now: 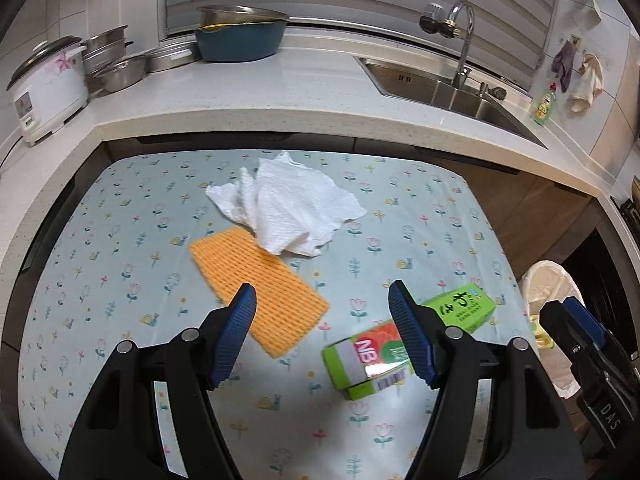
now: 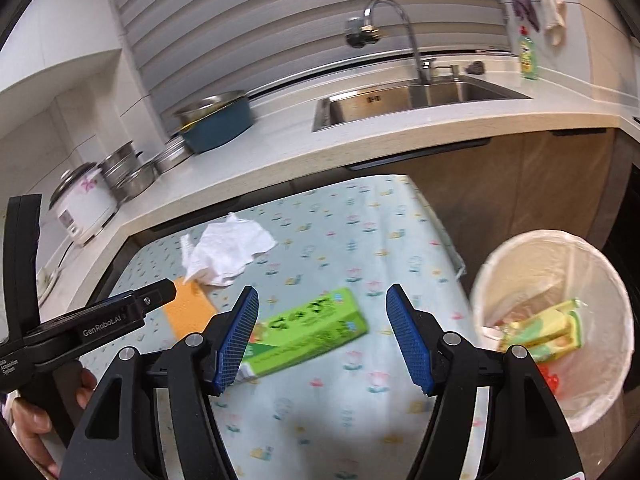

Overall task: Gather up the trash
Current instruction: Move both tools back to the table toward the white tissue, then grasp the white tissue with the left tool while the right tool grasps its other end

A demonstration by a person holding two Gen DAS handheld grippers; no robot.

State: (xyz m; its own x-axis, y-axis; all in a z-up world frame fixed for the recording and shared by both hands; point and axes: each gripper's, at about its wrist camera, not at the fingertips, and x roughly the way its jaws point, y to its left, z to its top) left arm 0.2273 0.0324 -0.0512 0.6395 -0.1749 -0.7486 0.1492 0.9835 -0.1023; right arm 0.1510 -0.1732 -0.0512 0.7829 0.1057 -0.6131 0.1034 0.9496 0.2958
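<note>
Left wrist view: left gripper (image 1: 322, 292) angled downward over the table (image 1: 120, 240), jaws spread, empty. Right gripper (image 2: 322, 294) likewise spread, empty, above the green carton (image 2: 308, 330).

"NB" on green box (image 1: 370, 364), "GenRobot.AI" on left tool (image 2: 104, 326)

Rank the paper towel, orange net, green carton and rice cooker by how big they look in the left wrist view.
1. Paper towel and orange net: about alike, unsure.
2. Green carton, partly hidden by a finger.
3. Rice cooker: looks similar, but it sits farther away.
</note>
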